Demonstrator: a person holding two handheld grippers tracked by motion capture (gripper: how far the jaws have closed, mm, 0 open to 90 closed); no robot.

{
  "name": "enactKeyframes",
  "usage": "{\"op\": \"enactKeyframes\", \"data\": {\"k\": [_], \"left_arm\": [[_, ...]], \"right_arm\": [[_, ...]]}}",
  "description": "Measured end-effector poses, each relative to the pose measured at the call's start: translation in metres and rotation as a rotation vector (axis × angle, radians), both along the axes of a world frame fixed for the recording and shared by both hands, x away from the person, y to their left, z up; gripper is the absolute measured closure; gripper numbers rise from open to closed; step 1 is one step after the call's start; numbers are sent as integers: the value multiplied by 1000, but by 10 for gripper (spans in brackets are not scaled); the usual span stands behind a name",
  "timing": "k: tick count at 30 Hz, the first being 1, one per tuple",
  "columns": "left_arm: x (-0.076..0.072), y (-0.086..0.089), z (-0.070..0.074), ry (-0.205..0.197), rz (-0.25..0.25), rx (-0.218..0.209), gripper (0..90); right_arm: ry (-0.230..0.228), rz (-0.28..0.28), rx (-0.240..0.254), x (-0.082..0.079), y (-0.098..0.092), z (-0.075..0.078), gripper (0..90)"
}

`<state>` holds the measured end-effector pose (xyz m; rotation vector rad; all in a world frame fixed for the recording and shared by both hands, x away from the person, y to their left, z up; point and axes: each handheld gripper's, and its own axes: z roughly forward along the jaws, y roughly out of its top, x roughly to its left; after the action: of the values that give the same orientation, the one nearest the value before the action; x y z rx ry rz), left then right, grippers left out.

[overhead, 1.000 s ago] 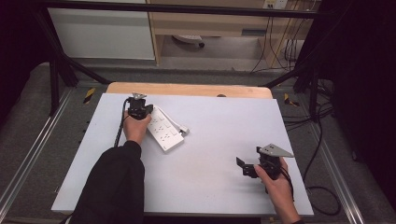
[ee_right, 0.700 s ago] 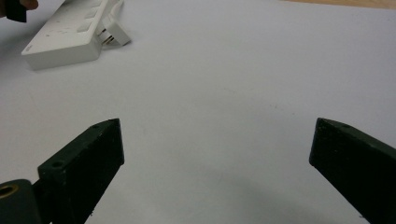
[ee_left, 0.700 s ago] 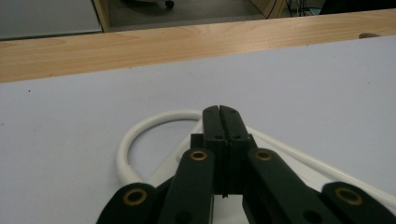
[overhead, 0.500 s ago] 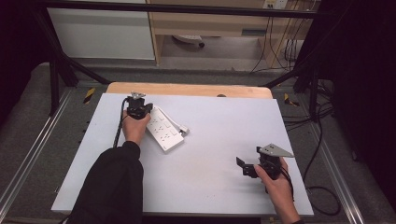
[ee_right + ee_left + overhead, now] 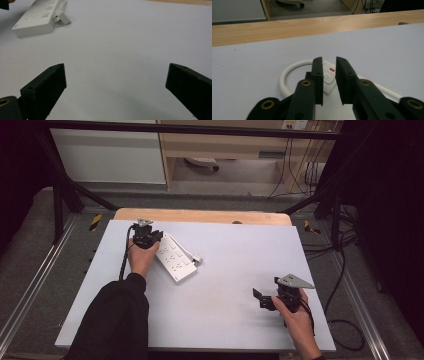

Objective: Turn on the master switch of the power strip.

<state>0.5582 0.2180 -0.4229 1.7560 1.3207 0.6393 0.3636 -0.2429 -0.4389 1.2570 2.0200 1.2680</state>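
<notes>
A white power strip (image 5: 175,260) lies slantwise on the white tabletop (image 5: 230,245) at the back left, its plug (image 5: 196,259) beside it. My left gripper (image 5: 145,237) sits over the strip's far end. In the left gripper view its jaws (image 5: 329,61) stand almost together with a narrow gap, and nothing is held between them. Just beyond them lie the strip's power switch (image 5: 328,77) and a loop of white cable (image 5: 284,75). My right gripper (image 5: 260,297) rests at the front right, wide open (image 5: 116,72) over bare table, with the strip (image 5: 37,20) far off.
A wooden strip (image 5: 200,216) borders the table's far edge. Metal rails (image 5: 37,285) run along both sides, and cables hang at the right (image 5: 345,270). Cabinets stand behind the table.
</notes>
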Motion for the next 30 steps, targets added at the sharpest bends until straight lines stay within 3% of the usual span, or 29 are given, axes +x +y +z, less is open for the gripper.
{"op": "enactKeyframes", "data": {"k": [5,17,30], "left_arm": [[-1,1,2,6,-3,-23,488],[-8,2,10,-16,-22,-69,124],[-32,8,12,-8,-85,-86,103]], "right_arm": [[-1,-2,0,0,0,0,35],[0,-1,-1,0,0,0,35],[-2,-1,-1,0,1,0,35]]}}
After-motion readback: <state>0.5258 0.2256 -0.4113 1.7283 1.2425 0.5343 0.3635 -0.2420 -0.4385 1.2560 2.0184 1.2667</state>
